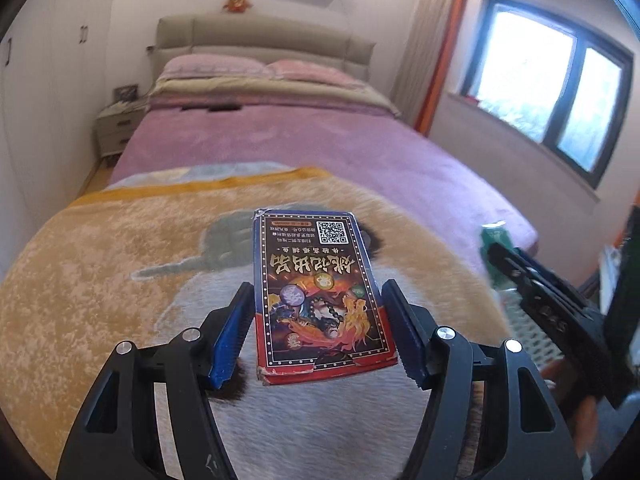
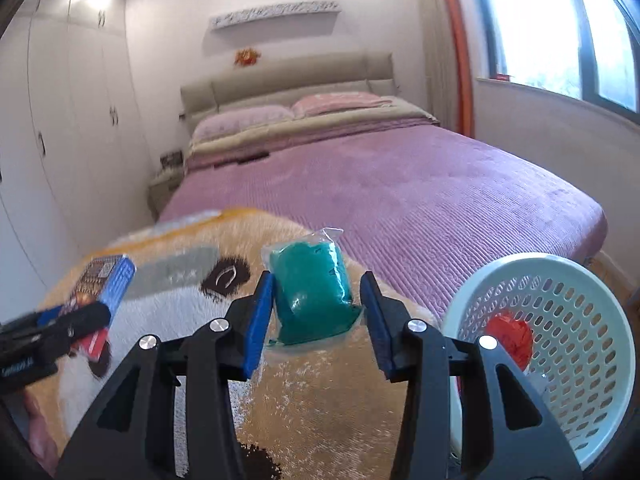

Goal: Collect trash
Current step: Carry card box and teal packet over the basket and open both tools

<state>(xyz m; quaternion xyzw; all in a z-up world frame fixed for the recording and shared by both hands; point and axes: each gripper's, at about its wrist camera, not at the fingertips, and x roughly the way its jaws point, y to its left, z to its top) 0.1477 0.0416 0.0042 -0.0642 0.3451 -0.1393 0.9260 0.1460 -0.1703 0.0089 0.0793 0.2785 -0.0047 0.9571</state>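
Two open claws, one box each... no: one box, one packet.

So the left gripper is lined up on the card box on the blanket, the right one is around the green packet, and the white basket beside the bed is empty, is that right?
Not quite: the white basket is not empty. The right wrist view shows a red crumpled item already inside it. The rest holds: the left gripper is open around the card box on the blanket, and the right gripper is open around the green packet.
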